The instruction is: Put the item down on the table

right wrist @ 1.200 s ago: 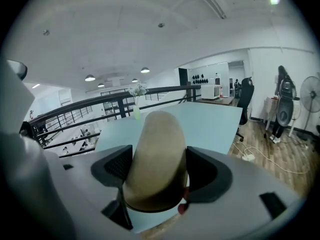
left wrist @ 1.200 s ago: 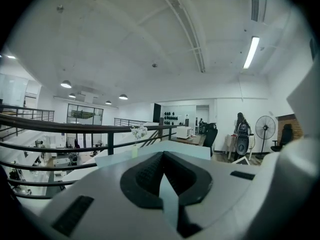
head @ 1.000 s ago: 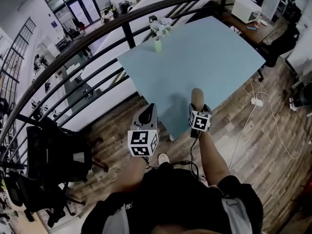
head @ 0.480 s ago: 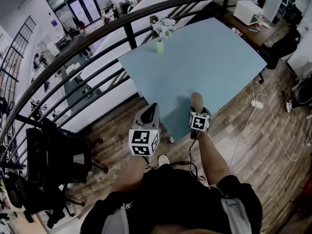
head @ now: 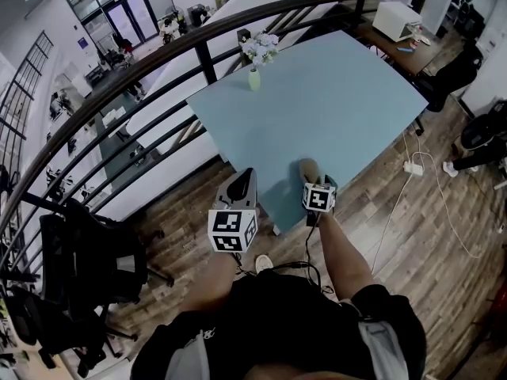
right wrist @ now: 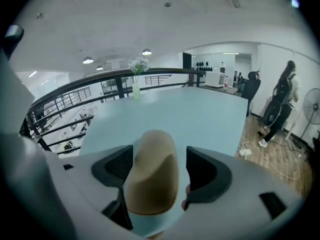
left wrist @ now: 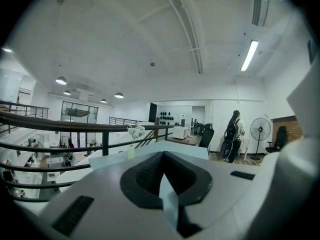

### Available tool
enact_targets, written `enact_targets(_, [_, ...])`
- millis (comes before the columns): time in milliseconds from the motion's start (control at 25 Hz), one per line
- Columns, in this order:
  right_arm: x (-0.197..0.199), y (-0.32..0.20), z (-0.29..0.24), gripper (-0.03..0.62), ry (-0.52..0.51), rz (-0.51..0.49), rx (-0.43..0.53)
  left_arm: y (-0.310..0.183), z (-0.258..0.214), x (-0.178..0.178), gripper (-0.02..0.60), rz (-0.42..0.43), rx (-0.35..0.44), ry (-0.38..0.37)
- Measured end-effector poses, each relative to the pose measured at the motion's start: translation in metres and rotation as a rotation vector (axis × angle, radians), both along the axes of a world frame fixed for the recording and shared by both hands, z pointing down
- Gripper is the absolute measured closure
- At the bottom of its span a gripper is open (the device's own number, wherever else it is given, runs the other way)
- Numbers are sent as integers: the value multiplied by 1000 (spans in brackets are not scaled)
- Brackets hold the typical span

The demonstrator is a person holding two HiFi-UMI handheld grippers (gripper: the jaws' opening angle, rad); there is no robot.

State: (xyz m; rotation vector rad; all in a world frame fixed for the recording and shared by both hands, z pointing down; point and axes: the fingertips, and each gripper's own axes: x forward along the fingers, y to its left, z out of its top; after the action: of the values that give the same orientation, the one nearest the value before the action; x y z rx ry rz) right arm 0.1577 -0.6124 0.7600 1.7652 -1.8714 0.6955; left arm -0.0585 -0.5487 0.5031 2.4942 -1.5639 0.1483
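Note:
A tan oblong item (head: 306, 168) sits between the jaws of my right gripper (head: 311, 179), which is shut on it. Item and gripper hang over the near corner of the light blue table (head: 341, 93). In the right gripper view the item (right wrist: 151, 176) fills the gap between the dark pads, with the tabletop stretching out beyond it. My left gripper (head: 244, 179) is held to the left of the table's near edge, above the wooden floor. Its jaws (left wrist: 162, 171) are shut with nothing in them.
A small vase of white flowers (head: 255, 76) stands at the table's far left corner by the black railing (head: 158, 50). A black office chair (head: 87, 252) is at the left. A cable and power strip (head: 412, 167) lie on the floor at the right.
My right gripper has shifted slightly left and dipped toward the table with the item still in it. The left gripper has barely moved.

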Motion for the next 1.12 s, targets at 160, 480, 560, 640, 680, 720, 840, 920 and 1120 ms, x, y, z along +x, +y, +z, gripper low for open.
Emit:
enact_targets(160, [3,1,-40,388,-35,17,118,2,-2,6,568,14,4,11])
enact_targets(480, [14,18,-188,592,-70,57,502,13,-18,23,568,23,37,29])
enact_targets(560, [15,30,-221,592,-90,42,576,19,-23,28,568,23,46,32])
enact_targets(640, [13,44,-250,593,-107,23,643,24,-26,33,568,24,53,36])
enact_targets(680, [13,51,-264,594,-116,16,675,27,-28,35,568,23,56,38])
enact_targets(720, [14,59,-276,594,-122,13,704,30,-29,37,568,19,59,40])
enact_targets(840, [18,85,-304,594,-110,4,767,38,-32,42,568,-2,69,52])
enact_targets(920, [22,102,-318,594,-97,-9,798,45,-34,48,568,-13,71,62])
enact_targets(1120, [25,138,-334,594,-121,-41,834,67,-38,59,568,-17,76,63])
